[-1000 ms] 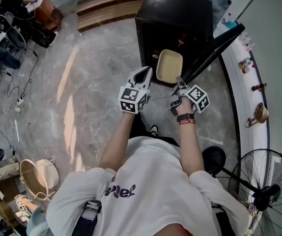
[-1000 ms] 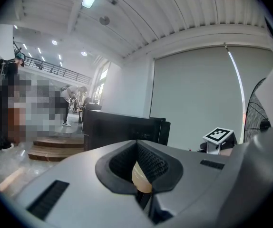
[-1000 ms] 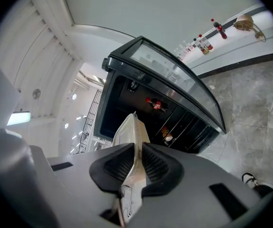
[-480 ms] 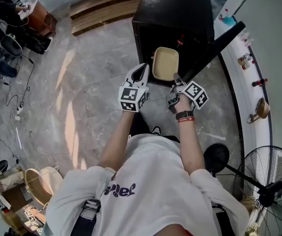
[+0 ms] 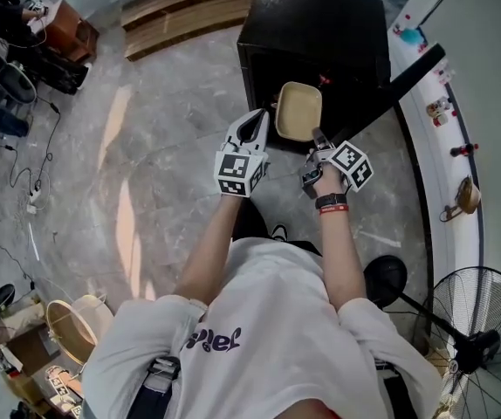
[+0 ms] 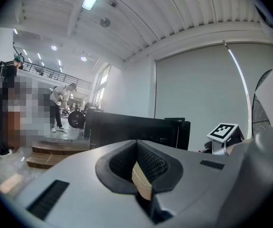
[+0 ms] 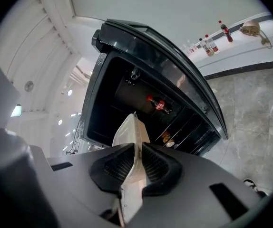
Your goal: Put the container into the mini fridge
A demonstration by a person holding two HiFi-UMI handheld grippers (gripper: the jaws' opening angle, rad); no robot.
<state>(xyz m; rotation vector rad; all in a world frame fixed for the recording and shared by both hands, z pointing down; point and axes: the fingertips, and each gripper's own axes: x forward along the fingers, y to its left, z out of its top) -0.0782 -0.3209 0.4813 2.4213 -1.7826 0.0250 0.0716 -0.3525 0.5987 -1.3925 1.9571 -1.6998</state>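
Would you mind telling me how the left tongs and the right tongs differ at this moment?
The right tongs are clamped on the rim of the beige container; the left tongs are shut beside it, not gripping it. The right tongs sit next to the open door of the mini fridge; the left tongs sit on the container's far side from that door. Both point toward the fridge, side by side.

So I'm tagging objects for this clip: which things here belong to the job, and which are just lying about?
In the job:
- container, pinched in the right gripper
- mini fridge, its door open

Lying about:
- standing fan
- bottles on the ledge
- floor cables
- wooden steps
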